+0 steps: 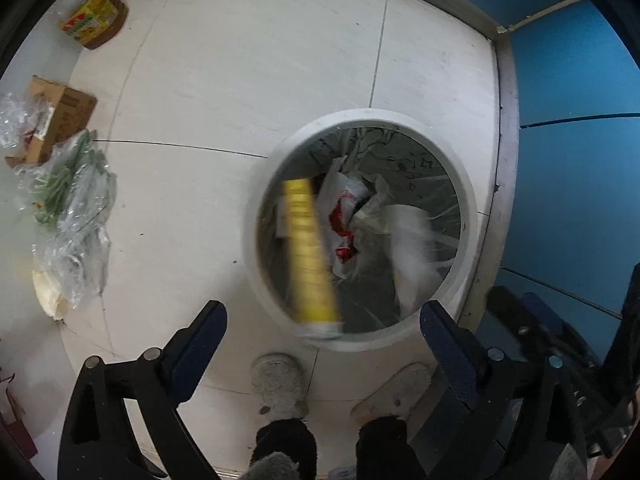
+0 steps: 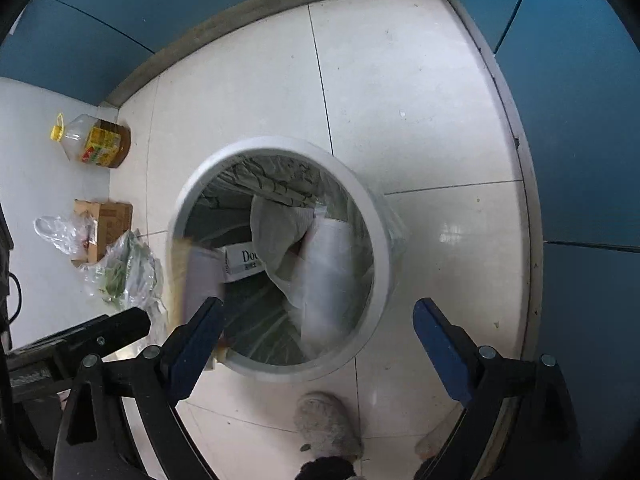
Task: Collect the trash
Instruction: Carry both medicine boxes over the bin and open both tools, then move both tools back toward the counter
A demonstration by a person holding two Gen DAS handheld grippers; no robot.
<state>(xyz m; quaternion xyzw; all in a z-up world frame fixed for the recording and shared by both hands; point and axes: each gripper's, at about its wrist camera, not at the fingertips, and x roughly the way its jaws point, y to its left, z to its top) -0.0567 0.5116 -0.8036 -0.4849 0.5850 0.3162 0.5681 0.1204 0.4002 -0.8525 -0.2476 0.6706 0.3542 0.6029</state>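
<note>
A round bin with a white rim [image 1: 469, 216] [image 2: 386, 256] and a clear liner stands on the tiled floor below both grippers. My left gripper [image 1: 324, 308] is open, its fingers apart and touching nothing. A blurred yellow box [image 1: 310, 248] hangs loose over the bin's near side, seen as a blurred box [image 2: 200, 276] at the bin's left rim. My right gripper [image 2: 319, 304] is open too; a blurred white wad [image 2: 328, 272] [image 1: 412, 248] is loose in the bin mouth. Inside lie a red-printed white bag [image 1: 344, 216] and a white carton [image 2: 244, 260].
On the floor to the left are an oil bottle [image 1: 96, 20] [image 2: 100, 142], a cardboard box [image 1: 60, 116] [image 2: 106, 220] and clear bags with greens [image 1: 72, 200] [image 2: 124, 272]. A person's slippers [image 1: 278, 384] stand near the bin. Blue wall panels [image 1: 580, 140] close the right side.
</note>
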